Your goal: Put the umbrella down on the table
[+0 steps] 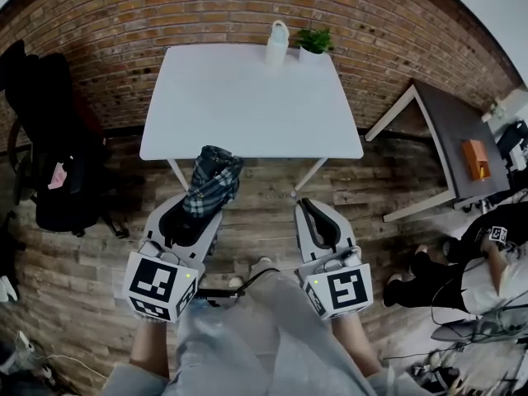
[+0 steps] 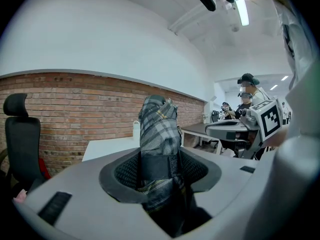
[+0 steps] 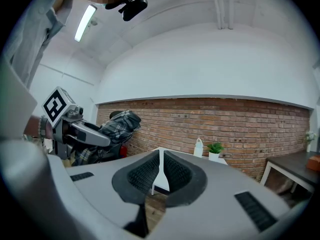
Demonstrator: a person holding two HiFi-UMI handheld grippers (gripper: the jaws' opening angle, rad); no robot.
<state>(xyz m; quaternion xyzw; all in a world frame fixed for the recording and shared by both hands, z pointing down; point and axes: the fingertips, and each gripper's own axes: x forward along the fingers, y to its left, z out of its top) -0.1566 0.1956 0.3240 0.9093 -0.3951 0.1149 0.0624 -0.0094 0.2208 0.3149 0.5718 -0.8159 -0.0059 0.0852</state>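
A folded plaid umbrella (image 1: 211,181) sticks up out of my left gripper (image 1: 191,213), whose jaws are shut on it just short of the white table's (image 1: 247,97) near edge. In the left gripper view the umbrella (image 2: 159,144) stands upright between the pads, its strap band at jaw level. My right gripper (image 1: 320,221) hovers beside it over the wooden floor, shut with nothing between its jaws. From the right gripper view (image 3: 160,176) the umbrella (image 3: 117,126) shows at the left and the table (image 3: 165,169) lies ahead.
A white jug (image 1: 277,44) and a small potted plant (image 1: 314,43) stand at the table's far edge by the brick wall. A black chair (image 1: 41,139) is at the left, a dark desk (image 1: 450,147) at the right. People sit at the far right.
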